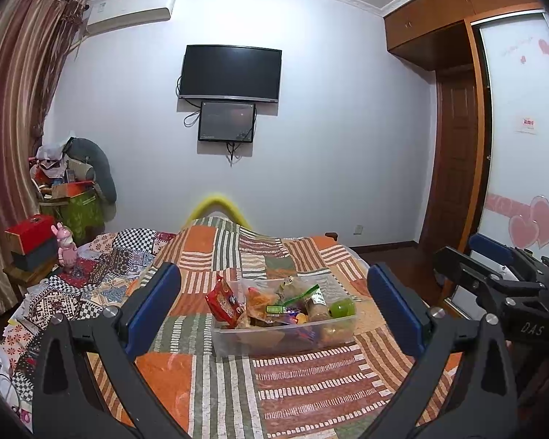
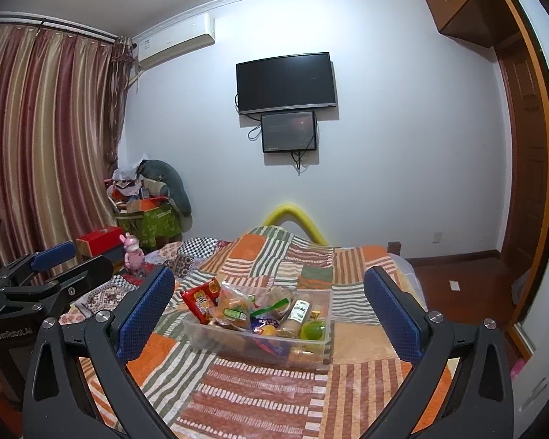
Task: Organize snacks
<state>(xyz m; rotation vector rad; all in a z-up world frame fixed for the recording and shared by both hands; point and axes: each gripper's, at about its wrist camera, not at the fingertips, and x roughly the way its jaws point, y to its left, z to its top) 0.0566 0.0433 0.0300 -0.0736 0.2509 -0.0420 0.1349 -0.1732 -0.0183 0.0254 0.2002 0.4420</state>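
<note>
From the left wrist camera, the left gripper [image 1: 274,305] is held above a bed with its blue-padded fingers [image 1: 153,307] spread wide and nothing between them; framed in the gap, but well beyond the fingertips, a clear plastic bin [image 1: 285,336] sits on the patchwork quilt [image 1: 230,384]; the bin is heaped with snacks, among them a red packet [image 1: 223,303] leaning at its left end, a bag of orange snacks [image 1: 263,301] near the middle, a green-sealed pouch [image 1: 303,292] and a round green item [image 1: 342,308] at the right end; at the right edge the right gripper [image 1: 490,259] juts in from the side, and from here its jaws cannot be judged; a dark television [image 1: 230,73] hangs on the far wall with a smaller screen [image 1: 227,121] just below it; a pink rabbit figure [image 1: 66,247] stands at the left of the bed beside a red box [image 1: 29,234].

From the right wrist camera, the right gripper [image 2: 269,307] likewise has its jaws wide apart and empty; the clear plastic bin [image 2: 216,333] lies ahead on the quilt [image 2: 260,395], apart from both fingers; the red packet [image 2: 199,300] stands at its left end and the green item [image 2: 313,329] at its right; the left gripper [image 2: 60,261] shows at the left edge, beside striped curtains [image 2: 47,128].
</note>
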